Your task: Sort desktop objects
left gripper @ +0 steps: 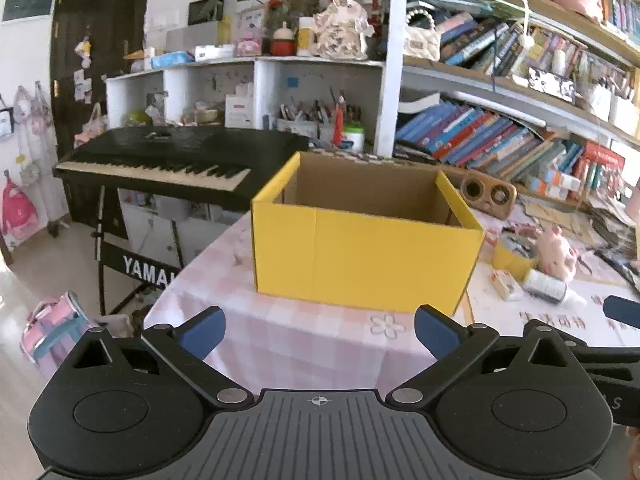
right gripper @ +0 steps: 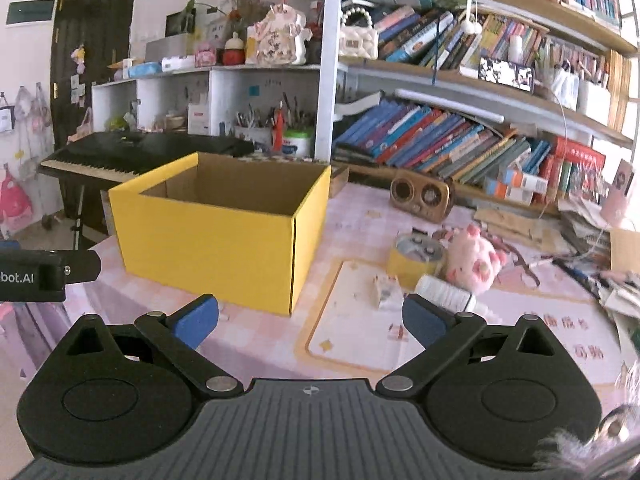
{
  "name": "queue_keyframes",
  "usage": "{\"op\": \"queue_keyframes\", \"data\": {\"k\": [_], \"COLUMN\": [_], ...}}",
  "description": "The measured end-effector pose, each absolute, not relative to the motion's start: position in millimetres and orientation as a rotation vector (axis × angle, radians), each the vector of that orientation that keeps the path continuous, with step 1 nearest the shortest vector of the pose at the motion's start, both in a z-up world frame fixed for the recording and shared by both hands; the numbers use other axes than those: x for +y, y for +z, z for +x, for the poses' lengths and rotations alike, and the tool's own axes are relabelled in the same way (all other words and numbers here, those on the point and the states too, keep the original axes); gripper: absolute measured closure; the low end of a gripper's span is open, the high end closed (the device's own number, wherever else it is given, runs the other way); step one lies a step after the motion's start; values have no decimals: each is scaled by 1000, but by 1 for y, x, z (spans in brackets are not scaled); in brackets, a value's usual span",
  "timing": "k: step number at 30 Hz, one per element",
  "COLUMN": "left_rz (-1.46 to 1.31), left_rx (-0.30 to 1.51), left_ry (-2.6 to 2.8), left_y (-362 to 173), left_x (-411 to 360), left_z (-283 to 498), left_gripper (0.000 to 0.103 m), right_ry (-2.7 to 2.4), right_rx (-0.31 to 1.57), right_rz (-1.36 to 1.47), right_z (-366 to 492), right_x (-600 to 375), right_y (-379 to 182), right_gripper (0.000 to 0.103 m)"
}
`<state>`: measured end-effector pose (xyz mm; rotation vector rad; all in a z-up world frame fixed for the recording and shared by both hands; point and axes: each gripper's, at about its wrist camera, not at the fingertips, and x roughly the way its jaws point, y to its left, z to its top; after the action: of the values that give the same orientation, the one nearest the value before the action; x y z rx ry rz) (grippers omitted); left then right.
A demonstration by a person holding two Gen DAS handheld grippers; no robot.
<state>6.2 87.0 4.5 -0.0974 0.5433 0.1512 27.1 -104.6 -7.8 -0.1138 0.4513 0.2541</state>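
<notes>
An open yellow cardboard box (left gripper: 360, 256) stands on the pink checked tablecloth (left gripper: 304, 344); it looks empty. To its right lie a yellow tape roll (left gripper: 514, 256), a pink plush pig (left gripper: 556, 252), a white bottle on its side (left gripper: 548, 286) and a small carton (left gripper: 506, 284). My left gripper (left gripper: 320, 330) is open and empty, in front of the box. My right gripper (right gripper: 310, 320) is open and empty, short of the box (right gripper: 216, 240), carton (right gripper: 386, 288), bottle (right gripper: 444, 292), tape roll (right gripper: 414, 258) and pig (right gripper: 472, 260).
A wooden radio-shaped speaker (right gripper: 422, 196) stands behind the objects. Bookshelves (right gripper: 460, 148) fill the back, papers pile at the right (right gripper: 592, 236). A black Yamaha keyboard (left gripper: 160, 164) stands left of the table. A pink bag (left gripper: 56, 332) lies on the floor.
</notes>
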Motion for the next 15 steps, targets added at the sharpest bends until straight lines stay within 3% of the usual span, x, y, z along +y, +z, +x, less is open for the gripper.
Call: {"op": "queue_keyframes", "data": {"k": [15], "left_rz": [-61], "left_rx": [609], "left_ry": [90], "left_y": [-9], "left_x": [79], "left_z": [-7], "left_gripper": [1], "right_ry": [219], "right_rx": [513], "right_rz": [-96], "right_z": [7], "right_x": [-111], "right_y": [-17], "right_gripper": [3]}}
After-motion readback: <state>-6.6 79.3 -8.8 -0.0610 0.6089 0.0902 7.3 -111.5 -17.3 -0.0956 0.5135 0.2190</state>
